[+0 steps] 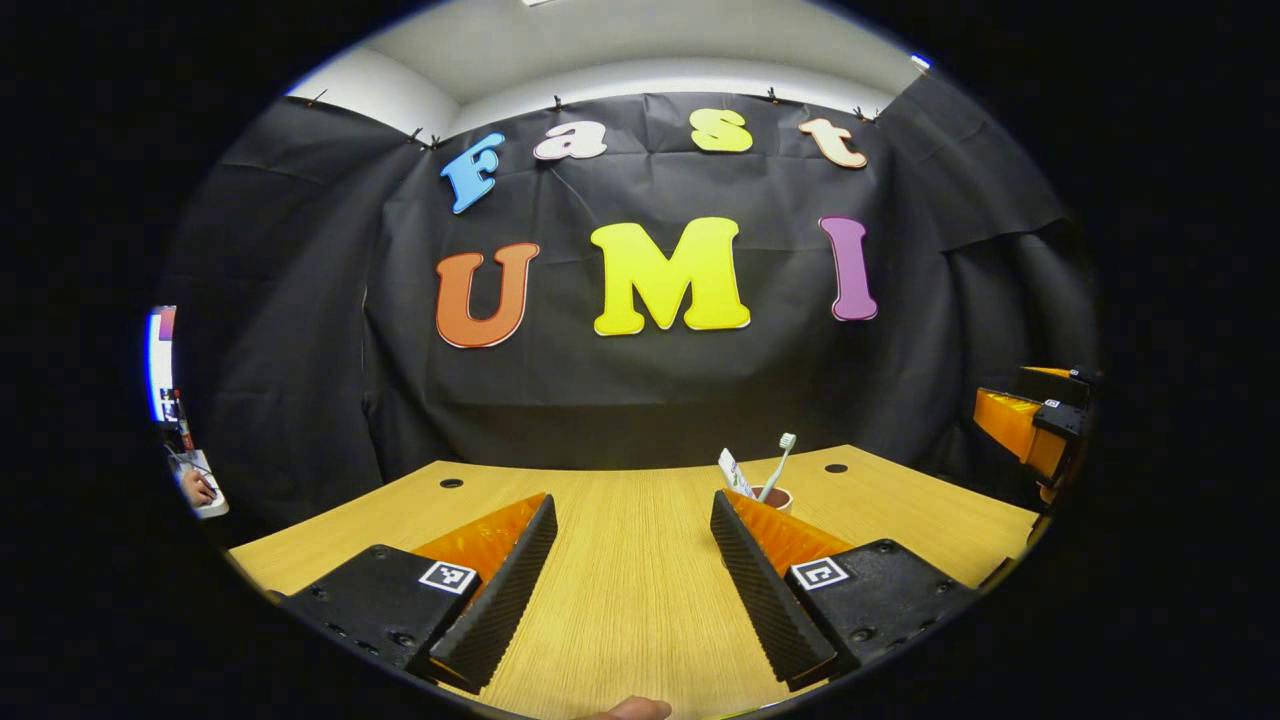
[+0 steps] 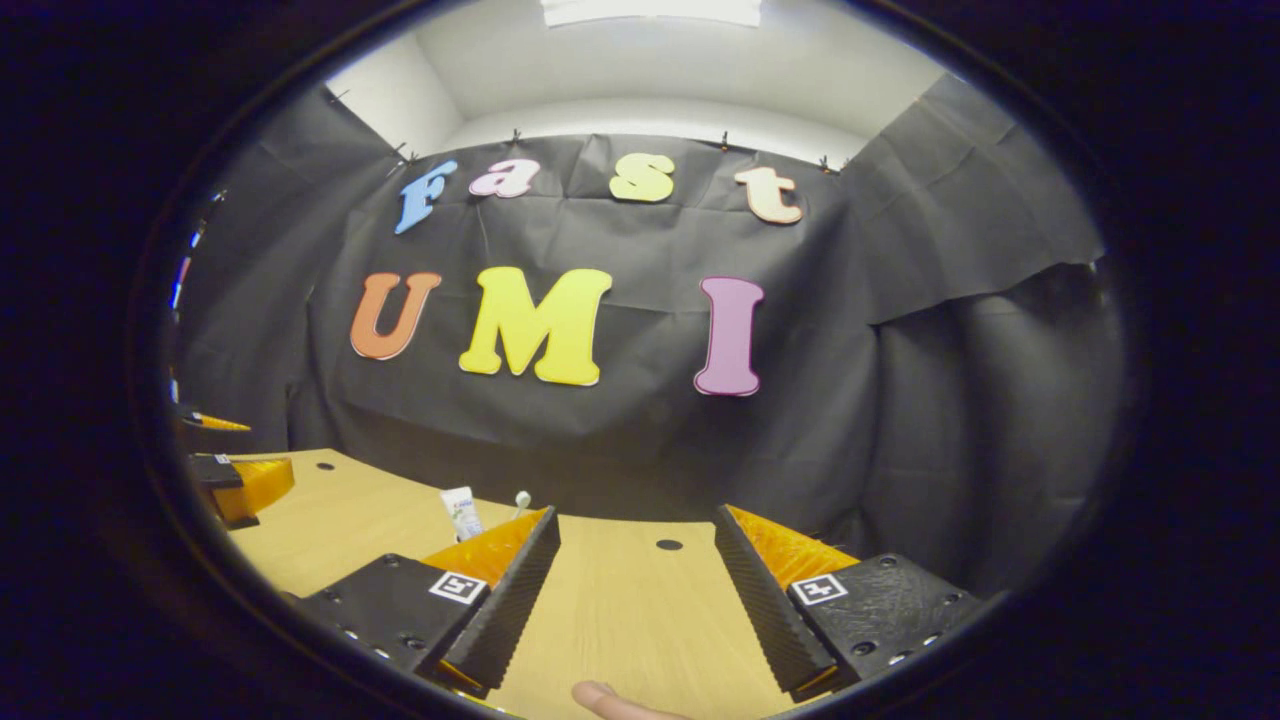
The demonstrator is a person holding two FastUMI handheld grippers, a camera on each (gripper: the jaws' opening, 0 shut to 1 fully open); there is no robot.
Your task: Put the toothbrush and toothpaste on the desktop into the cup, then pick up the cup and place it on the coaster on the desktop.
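In the left gripper view a brown cup point(image 1: 778, 494) stands on the wooden desktop point(image 1: 630, 570), partly hidden behind one finger of my left gripper point(image 1: 632, 515). A white toothbrush point(image 1: 779, 462) and a toothpaste tube point(image 1: 733, 472) stick up out of it. My left gripper is open with nothing between its fingers. In the right gripper view the toothpaste tube point(image 2: 462, 512) and the toothbrush head point(image 2: 521, 497) peek over one finger of my right gripper point(image 2: 637, 525), which is open and holds nothing. The other gripper point(image 1: 1035, 420) shows at the right edge of the left gripper view.
Round cable holes point(image 1: 451, 483) point(image 1: 836, 468) sit near the desktop's far edge, and one hole point(image 2: 669, 545) lies ahead of my right gripper. The other gripper point(image 2: 235, 480) hovers at the left of the right gripper view. A fingertip point(image 2: 610, 700) shows at the bottom.
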